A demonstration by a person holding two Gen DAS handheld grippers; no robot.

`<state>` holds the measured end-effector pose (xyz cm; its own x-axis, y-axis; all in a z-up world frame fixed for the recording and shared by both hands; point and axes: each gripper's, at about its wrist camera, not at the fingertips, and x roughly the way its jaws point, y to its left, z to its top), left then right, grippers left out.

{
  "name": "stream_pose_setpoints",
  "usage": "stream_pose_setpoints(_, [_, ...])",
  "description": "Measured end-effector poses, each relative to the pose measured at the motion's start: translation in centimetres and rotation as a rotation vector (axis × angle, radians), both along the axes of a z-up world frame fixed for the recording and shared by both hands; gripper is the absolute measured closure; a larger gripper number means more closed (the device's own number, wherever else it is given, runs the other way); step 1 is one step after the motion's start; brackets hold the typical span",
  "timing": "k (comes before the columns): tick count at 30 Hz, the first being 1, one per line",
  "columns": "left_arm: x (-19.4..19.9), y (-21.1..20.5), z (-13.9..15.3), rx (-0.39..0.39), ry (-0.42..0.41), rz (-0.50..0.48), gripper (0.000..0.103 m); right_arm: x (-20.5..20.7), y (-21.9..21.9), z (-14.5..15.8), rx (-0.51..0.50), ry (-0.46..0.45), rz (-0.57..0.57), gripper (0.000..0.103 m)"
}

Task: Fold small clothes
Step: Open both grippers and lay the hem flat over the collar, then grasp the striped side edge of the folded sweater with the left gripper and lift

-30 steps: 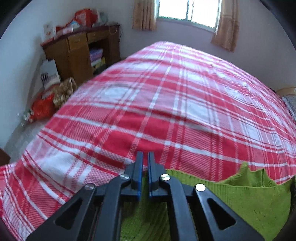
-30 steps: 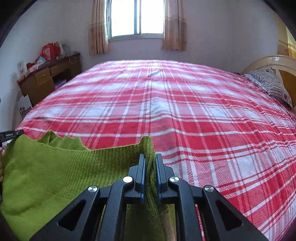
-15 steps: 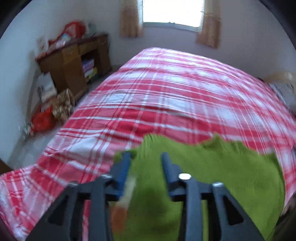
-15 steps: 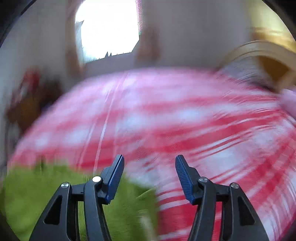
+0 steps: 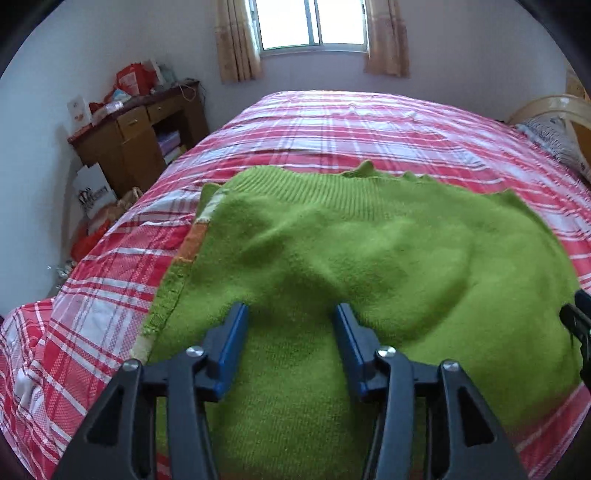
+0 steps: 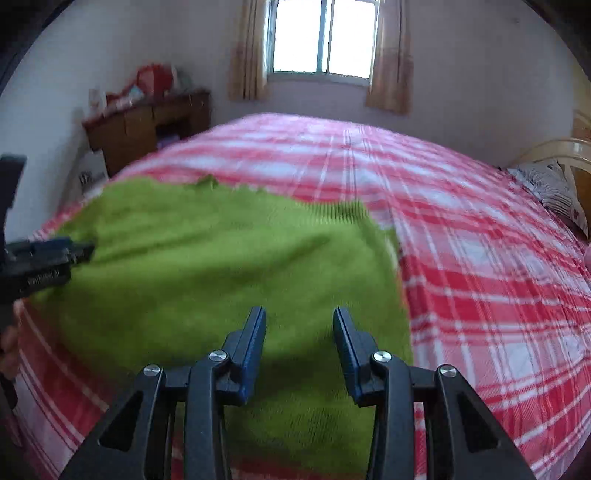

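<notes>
I have the green knitted sweater (image 5: 369, 258) lying spread on the red and white plaid bedspread (image 5: 332, 125), near the bed's close edge, its ribbed hem turned toward the window (image 5: 312, 22). A strip of orange and pale trim shows along its left edge in the left wrist view.

My left gripper (image 5: 290, 325) hangs over the near part of the sweater with its blue-padded jaws apart; they have just been opening, and the pads press on nothing, the knit lying beneath the gap rather than pinched in it. My right gripper (image 6: 299, 328) sits over the sweater's right portion, jaws likewise apart though they have just been narrowing, and no fabric is caught between them. In the right wrist view I see the left gripper's dark body at the frame's left edge, over the sweater's left side.

Beyond the bed, a wooden desk (image 5: 140, 136) with red bags and boxes piled on it stands against the left wall. A patterned pillow (image 6: 554, 188) lies by the curved headboard (image 5: 546, 107) at the right.
</notes>
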<state>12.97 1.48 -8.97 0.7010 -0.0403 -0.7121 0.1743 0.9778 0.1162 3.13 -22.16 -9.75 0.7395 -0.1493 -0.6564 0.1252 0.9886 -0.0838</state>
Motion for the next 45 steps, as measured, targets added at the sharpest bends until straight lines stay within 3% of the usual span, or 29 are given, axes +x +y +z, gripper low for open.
stream_pose_setpoints(6, [-0.2,-0.3,0.0,0.037,-0.001,0.013,0.049,-0.2,-2.4,-1.2,0.114,0.043,-0.016,0.066])
stream_pose_setpoints(11, [-1.8,0.7,0.5,0.017,0.031,0.020,0.046,-1.4,-2.3,-0.8,0.050,0.074,-0.042,0.066])
stream_pose_setpoints(13, [-2.6,0.9,0.8,0.020,0.021,0.023,0.036,-3.2,-1.5,0.5,0.019,0.011,-0.052,0.066])
stream_pose_setpoints(16, [-3.8,1.2,1.5,0.019,-0.003,0.034,0.034,-4.6,-0.2,1.3,0.000,-0.027,-0.032,0.066])
stream_pose_setpoints(20, [-5.4,1.4,2.7,0.027,-0.036,0.032,0.034,-4.3,-0.5,-1.3,0.067,0.048,-0.043,0.066])
stream_pose_setpoints(22, [-6.0,1.5,3.3,0.035,-0.050,0.032,0.033,-4.9,-0.6,-1.8,0.071,0.005,-0.034,0.065])
stream_pose_setpoints(28, [-7.2,2.0,4.4,0.013,-0.063,0.041,0.028,-5.0,-0.2,-2.0,0.045,-0.011,-0.040,0.064])
stream_pose_setpoints(32, [-7.3,2.6,3.9,0.001,-0.049,0.041,0.012,-5.0,-0.3,-2.0,0.047,-0.014,-0.041,0.064])
stream_pose_setpoints(34, [-7.2,3.4,3.3,-0.003,-0.038,0.063,0.011,-5.2,0.0,-1.5,0.037,-0.010,-0.056,0.064])
stream_pose_setpoints(39, [-5.8,4.6,1.6,0.004,0.018,0.143,0.012,-5.9,2.6,0.8,0.082,-0.105,-0.008,0.064])
stream_pose_setpoints(45, [-5.1,6.0,0.9,-0.012,0.027,0.197,0.011,-2.4,6.4,0.2,0.107,-0.080,0.088,0.064])
